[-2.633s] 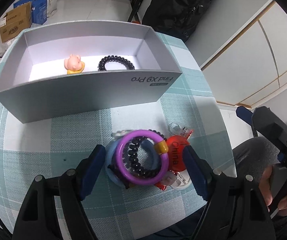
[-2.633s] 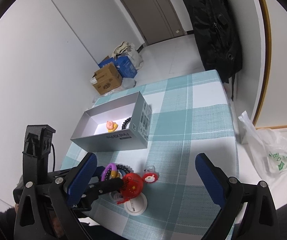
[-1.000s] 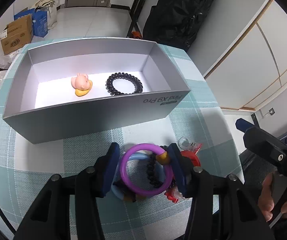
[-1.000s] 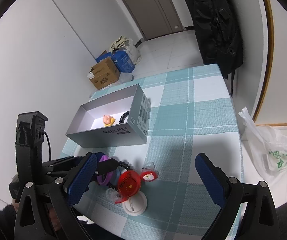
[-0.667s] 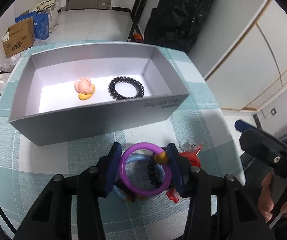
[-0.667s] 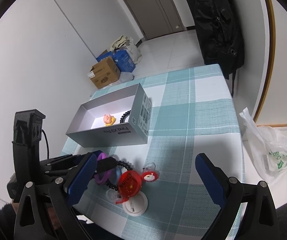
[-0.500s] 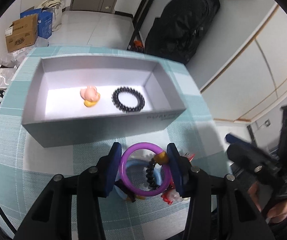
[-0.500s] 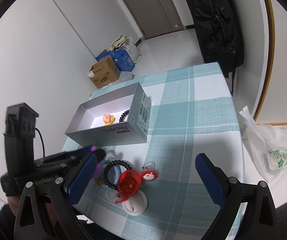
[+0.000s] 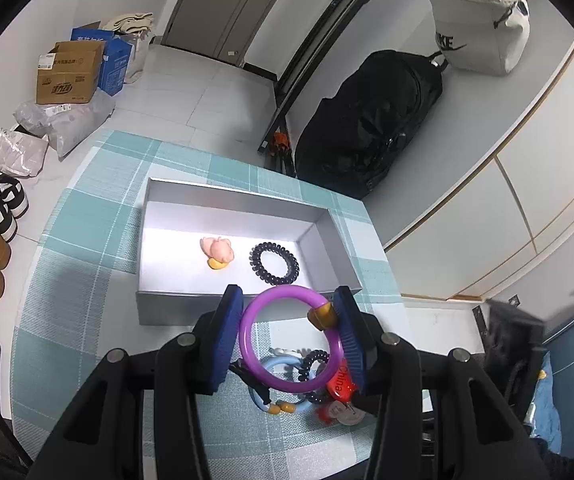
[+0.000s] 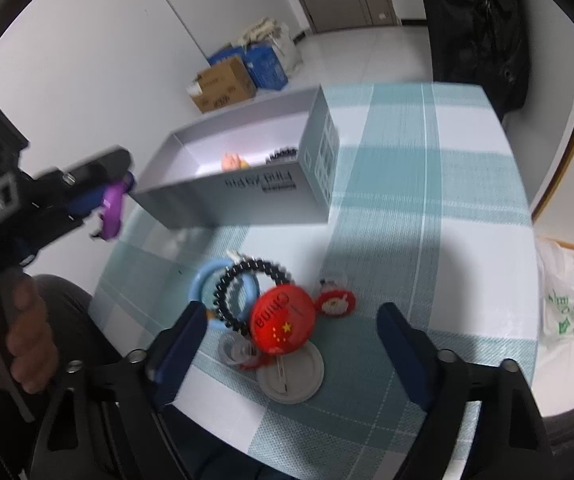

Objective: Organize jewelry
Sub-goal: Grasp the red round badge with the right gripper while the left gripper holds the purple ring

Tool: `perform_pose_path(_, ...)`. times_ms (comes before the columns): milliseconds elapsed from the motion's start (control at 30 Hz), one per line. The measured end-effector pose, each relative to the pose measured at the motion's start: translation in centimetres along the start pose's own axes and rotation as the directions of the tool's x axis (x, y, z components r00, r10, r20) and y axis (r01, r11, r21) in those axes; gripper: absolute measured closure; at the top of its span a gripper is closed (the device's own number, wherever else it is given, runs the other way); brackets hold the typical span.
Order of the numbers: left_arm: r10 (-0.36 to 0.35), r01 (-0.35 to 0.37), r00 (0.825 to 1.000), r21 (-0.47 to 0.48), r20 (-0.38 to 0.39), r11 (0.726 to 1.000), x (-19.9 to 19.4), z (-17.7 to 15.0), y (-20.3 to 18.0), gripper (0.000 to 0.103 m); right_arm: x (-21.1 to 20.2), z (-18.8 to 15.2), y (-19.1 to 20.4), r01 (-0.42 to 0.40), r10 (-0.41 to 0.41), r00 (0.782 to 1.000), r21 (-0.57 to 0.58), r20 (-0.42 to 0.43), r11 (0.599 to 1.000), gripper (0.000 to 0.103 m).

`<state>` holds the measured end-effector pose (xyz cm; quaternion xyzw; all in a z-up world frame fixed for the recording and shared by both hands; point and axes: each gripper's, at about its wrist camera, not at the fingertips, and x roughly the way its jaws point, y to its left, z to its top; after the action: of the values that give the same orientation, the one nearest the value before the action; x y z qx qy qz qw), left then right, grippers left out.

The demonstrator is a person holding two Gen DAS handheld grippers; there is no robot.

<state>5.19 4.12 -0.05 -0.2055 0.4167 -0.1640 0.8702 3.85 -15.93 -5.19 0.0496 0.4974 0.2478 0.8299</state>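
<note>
I am pinching the purple ring [image 9: 291,338] between my left gripper [image 9: 289,334] fingers, holding it in the air just in front of the grey box [image 9: 243,200]'s near wall. My right gripper [image 10: 287,354], fingers spread wide, is hovering over the blue ring [image 10: 213,280], black coil band [image 10: 247,284] and red badge [image 10: 283,320] lying on the bench [image 10: 427,208]. Inside the box, a pink figure [image 9: 218,251] and a black bracelet [image 9: 274,263] are lying.
</note>
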Motion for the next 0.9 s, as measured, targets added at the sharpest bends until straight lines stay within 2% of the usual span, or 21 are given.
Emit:
perform_pose_path(100,0.002,-0.002,1.000,0.005,0.004,1.000,0.0,0.0,0.1,0.062,0.8,-0.2,-0.2,-0.013,0.014,0.999,0.026,-0.037,1.000,0.039)
perform_pose_path(267,-0.010,0.010,1.000,0.010,0.005,1.000,-0.3,0.3,0.4,0.062,1.2,0.0,-0.5,-0.021,0.023,0.999,0.056,-0.036,0.998,0.046)
perform_pose_path(400,-0.015,0.015,1.000,0.000,0.000,1.000,-0.4,0.5,0.9,0.062,1.6,0.1,0.1,0.018,-0.017,0.999,0.029,-0.040,0.999,0.067)
perform_pose_path(600,-0.016,0.016,1.000,-0.011,0.008,1.000,-0.6,0.7,1.2,0.062,1.1,0.2,0.9,0.042,-0.042,0.999,-0.026,0.001,0.999,0.089)
perform_pose_path(833,-0.021,0.021,1.000,-0.014,0.005,1.000,-0.5,0.7,1.2,0.062,0.5,0.5,0.5,-0.008,0.008,1.000,-0.002,0.023,1.000,0.095)
perform_pose_path(900,-0.021,0.021,1.000,-0.015,0.010,1.000,-0.6,0.7,1.2,0.062,0.1,0.6,0.4,-0.048,0.048,0.998,0.011,0.033,0.999,0.097)
